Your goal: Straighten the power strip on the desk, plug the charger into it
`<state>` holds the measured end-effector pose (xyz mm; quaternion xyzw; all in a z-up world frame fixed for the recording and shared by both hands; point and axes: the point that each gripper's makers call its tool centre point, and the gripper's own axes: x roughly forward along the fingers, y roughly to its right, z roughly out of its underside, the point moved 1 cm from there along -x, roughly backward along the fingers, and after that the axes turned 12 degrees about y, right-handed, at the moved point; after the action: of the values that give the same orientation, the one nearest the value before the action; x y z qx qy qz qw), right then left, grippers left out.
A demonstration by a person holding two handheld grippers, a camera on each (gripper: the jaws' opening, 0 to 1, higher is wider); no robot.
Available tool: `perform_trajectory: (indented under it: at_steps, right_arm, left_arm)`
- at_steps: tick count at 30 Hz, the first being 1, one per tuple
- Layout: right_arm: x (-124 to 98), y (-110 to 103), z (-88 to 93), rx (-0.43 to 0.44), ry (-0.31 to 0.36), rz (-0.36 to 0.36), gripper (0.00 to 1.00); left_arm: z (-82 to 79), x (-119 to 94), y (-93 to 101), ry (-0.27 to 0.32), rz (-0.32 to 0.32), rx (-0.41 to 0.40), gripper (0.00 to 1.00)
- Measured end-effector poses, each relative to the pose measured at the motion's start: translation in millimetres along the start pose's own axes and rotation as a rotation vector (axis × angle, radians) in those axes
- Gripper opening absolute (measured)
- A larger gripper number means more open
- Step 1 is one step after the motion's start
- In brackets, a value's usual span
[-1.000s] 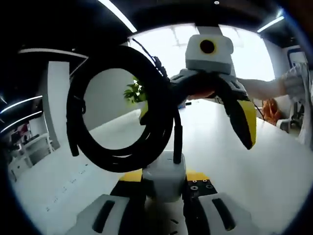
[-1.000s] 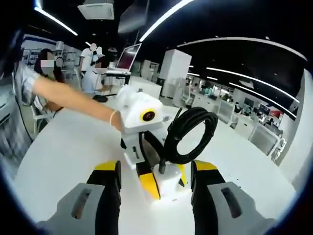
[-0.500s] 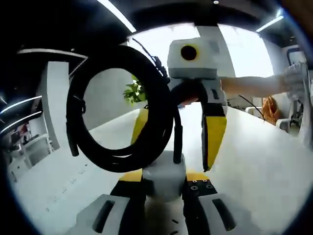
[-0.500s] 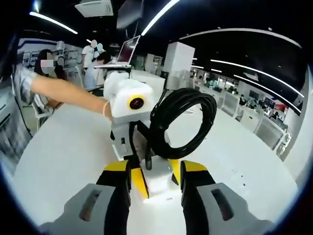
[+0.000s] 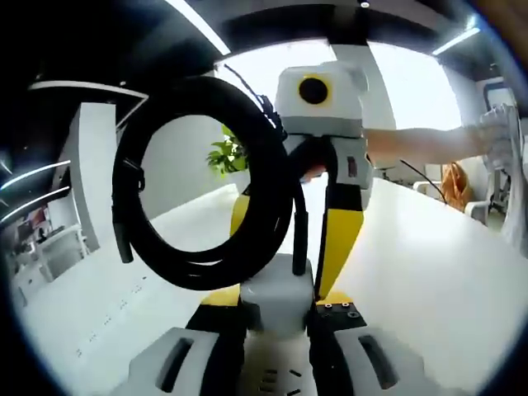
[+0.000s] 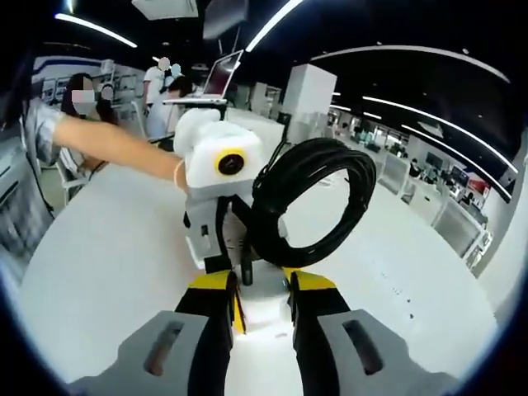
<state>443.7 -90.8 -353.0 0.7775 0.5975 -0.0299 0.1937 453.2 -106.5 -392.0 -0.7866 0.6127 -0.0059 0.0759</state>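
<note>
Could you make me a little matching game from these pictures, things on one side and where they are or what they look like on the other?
Things:
1. white charger
2. black cable
3. potted plant
4. laptop

Descriptions:
A. open on a far desk
B. wound into a loop
C. leafy green, far behind the coil
D. held between both pairs of tongs

Pairs: 1-D, 2-B, 3-C, 4-A

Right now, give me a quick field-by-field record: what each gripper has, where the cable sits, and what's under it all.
charger: white block, held up off the desk between both grippers
cable: black coil standing up from the charger's top
left gripper: jaws closed on the charger
right gripper: jaws closed on the same charger from the opposite side
desk: white surface below
power strip: cannot be made out
</note>
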Motion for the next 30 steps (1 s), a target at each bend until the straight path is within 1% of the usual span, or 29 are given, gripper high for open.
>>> perform_trajectory:
  at_steps: [4, 9, 13, 17, 23, 28, 30]
  right_arm:
    - [0.5, 1.4, 1.1, 0.004, -0.005, -0.017, 0.25]
    - [1.3, 1.1, 2.1, -0.016, -0.016, -0.061, 0.25]
    - [1.7, 0.7, 2.3, -0.040, -0.046, -0.091, 0.23]
    - [1.8, 1.0, 2.6, -0.046, -0.058, -0.101, 0.23]
    - [1.8, 1.1, 3.1, -0.050, -0.063, -0.105, 0.22]
    - [1.5, 0.3, 3.1, -0.058, -0.076, -0.109, 0.22]
    - [2.0, 0.0, 2.3, -0.064, -0.080, -0.107, 0.22]
  left_arm:
    - [0.2, 0.3, -0.6, -0.003, 0.004, -0.002, 0.27]
    - [0.2, 0.4, -1.0, -0.004, 0.004, -0.004, 0.27]
    - [0.2, 0.6, -2.2, -0.004, 0.006, -0.003, 0.27]
    - [0.1, 0.1, -1.8, 0.000, -0.003, -0.012, 0.28]
    - [0.8, -0.7, -2.3, -0.018, -0.014, 0.000, 0.28]
    - [-1.1, -6.1, -8.1, -0.019, -0.053, 0.003, 0.38]
    - [-1.5, -9.0, -9.6, -0.018, -0.056, -0.002, 0.42]
